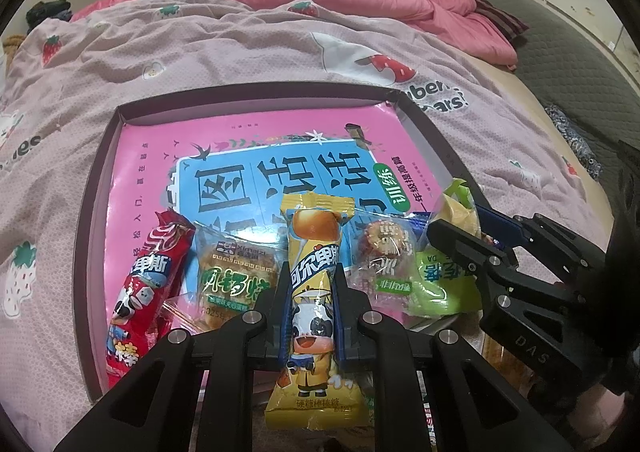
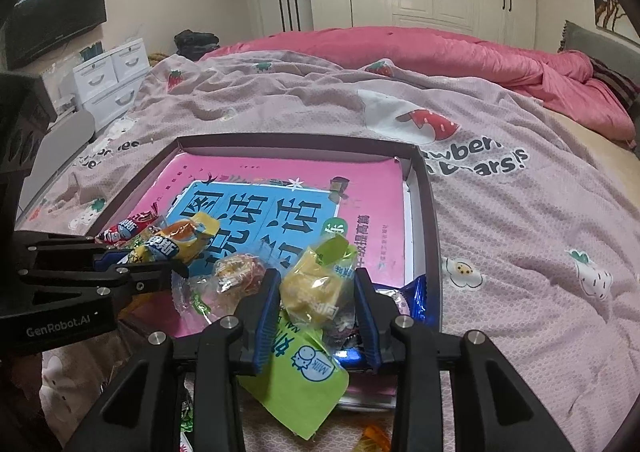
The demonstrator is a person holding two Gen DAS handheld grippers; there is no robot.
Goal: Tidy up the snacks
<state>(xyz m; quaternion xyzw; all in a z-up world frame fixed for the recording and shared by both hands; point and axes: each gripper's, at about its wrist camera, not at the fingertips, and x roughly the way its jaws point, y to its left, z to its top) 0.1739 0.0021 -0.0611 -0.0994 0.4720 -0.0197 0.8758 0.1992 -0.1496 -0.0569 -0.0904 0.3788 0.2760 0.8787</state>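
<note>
My left gripper (image 1: pixel 311 304) is shut on a yellow lollipop packet (image 1: pixel 314 284) with a cartoon cow, held over the near edge of a dark shallow box (image 1: pixel 256 96) that holds a pink book (image 1: pixel 248 140). Inside lie a red lollipop packet (image 1: pixel 148 284), a clear biscuit packet (image 1: pixel 236 272) and a round sweet (image 1: pixel 384 248). My right gripper (image 2: pixel 316 300) has its fingers either side of a green-and-yellow packet (image 2: pixel 316 292), touching it. That packet also shows in the left wrist view (image 1: pixel 444 276). The left gripper (image 2: pixel 160 264) shows in the right wrist view.
The box (image 2: pixel 432 212) lies on a pink strawberry-print quilt (image 2: pixel 520 236) on a bed. A blue foil packet (image 2: pixel 416 296) sits at the box's near right corner. More wrappers lie on the quilt below the grippers. White drawers (image 2: pixel 112 80) stand at far left.
</note>
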